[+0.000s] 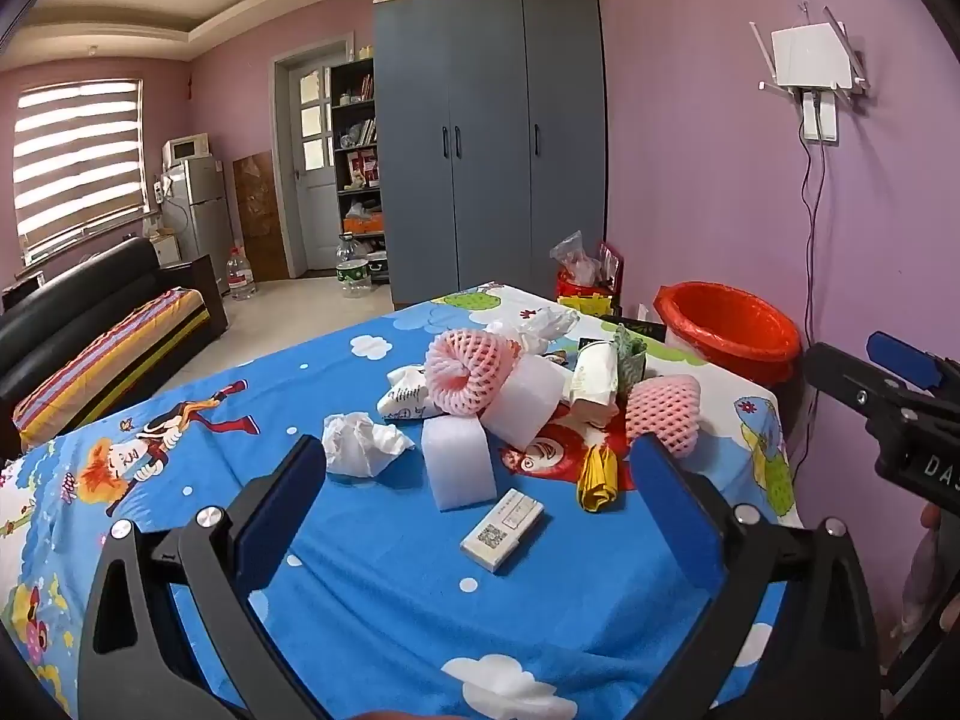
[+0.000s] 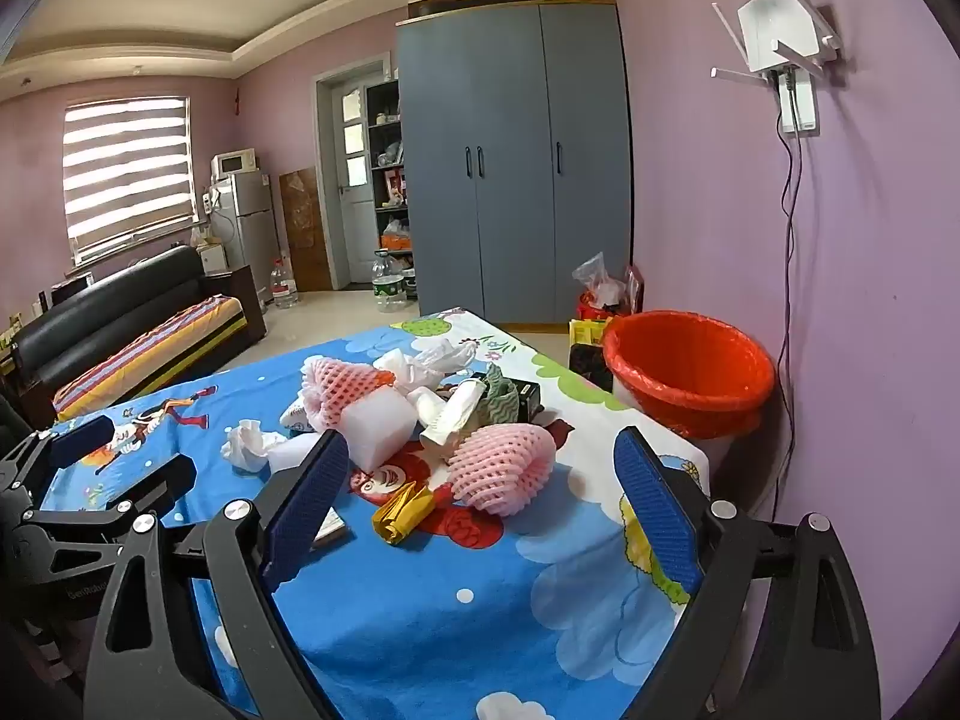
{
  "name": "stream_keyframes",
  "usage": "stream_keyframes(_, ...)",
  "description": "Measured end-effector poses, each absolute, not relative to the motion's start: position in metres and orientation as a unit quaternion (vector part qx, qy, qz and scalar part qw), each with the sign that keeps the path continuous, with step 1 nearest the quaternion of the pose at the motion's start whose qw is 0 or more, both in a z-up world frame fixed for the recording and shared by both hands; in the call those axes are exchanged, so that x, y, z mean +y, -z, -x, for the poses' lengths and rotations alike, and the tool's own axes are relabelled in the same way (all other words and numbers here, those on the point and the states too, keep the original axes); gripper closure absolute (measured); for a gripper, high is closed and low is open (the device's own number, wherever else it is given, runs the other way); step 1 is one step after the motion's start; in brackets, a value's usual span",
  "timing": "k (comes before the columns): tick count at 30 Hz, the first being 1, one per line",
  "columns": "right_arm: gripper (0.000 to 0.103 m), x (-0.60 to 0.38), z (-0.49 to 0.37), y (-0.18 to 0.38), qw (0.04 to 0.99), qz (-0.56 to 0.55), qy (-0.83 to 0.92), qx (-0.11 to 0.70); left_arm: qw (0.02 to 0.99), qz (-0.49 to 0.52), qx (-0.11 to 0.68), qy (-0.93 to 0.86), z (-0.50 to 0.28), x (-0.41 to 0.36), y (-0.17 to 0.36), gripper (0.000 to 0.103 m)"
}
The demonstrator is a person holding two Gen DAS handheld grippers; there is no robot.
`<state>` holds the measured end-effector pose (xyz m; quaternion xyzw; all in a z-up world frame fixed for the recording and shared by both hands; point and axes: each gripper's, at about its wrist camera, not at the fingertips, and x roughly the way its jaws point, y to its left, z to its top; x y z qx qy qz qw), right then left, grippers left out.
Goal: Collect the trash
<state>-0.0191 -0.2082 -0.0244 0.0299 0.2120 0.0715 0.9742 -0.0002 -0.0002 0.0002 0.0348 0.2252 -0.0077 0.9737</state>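
Note:
Trash is piled on a table with a blue cartoon cloth (image 1: 390, 600): two pink foam nets (image 1: 468, 369) (image 2: 501, 465), white foam blocks (image 1: 459, 462), a crumpled tissue (image 1: 360, 441), a small white box (image 1: 503, 529), a yellow wrapper (image 1: 597, 477) and paper packets. A red-lined bin (image 1: 729, 324) (image 2: 690, 372) stands off the table's far right corner. My left gripper (image 1: 477, 450) hovers open before the foam block and box, holding nothing. My right gripper (image 2: 480, 444) is open and empty too, facing the nearer pink net and yellow wrapper (image 2: 402, 510).
The purple wall (image 1: 780, 180) runs close along the right, with a cable hanging behind the bin. Bags (image 1: 585, 282) sit on the floor beyond the table by a grey-blue wardrobe (image 1: 486, 144). A black sofa (image 1: 108, 336) stands to the left.

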Motion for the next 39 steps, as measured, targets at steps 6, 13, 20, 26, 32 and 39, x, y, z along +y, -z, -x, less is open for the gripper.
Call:
stream_keyframes(6,0.019,-0.2104,0.0189,0.0241,0.975,-0.033,-0.071,0.209,0.973,-0.029,0.228,0.012,-0.0005,0.0004,-0.0004,0.005)
stream_keyframes(13,0.019,-0.2115,0.0201,0.0257,0.975,-0.036,-0.071,0.209,0.973,-0.028,0.229,0.012,0.0009,-0.0017,0.0004,0.005)
stream_keyframes(20,0.018,-0.2122,0.0185,0.0277,0.973,-0.042,-0.072,0.214,0.973,-0.029,0.229,0.012,0.0018,-0.0027,0.0008,0.005)
stream_keyframes(26,0.019,-0.2112,0.0188,0.0294,0.973,-0.043,-0.071,0.215,0.973,-0.029,0.23,0.012,0.0041,-0.0063,0.0033,0.005)
stream_keyframes(32,0.019,-0.2118,0.0185,0.0296,0.973,-0.045,-0.072,0.216,0.973,-0.027,0.23,0.012,0.0021,-0.0028,0.0008,0.005)
stream_keyframes(39,0.019,-0.2123,0.018,0.0296,0.973,-0.046,-0.071,0.216,0.972,-0.027,0.231,0.012,0.0017,-0.0025,0.0013,0.005)
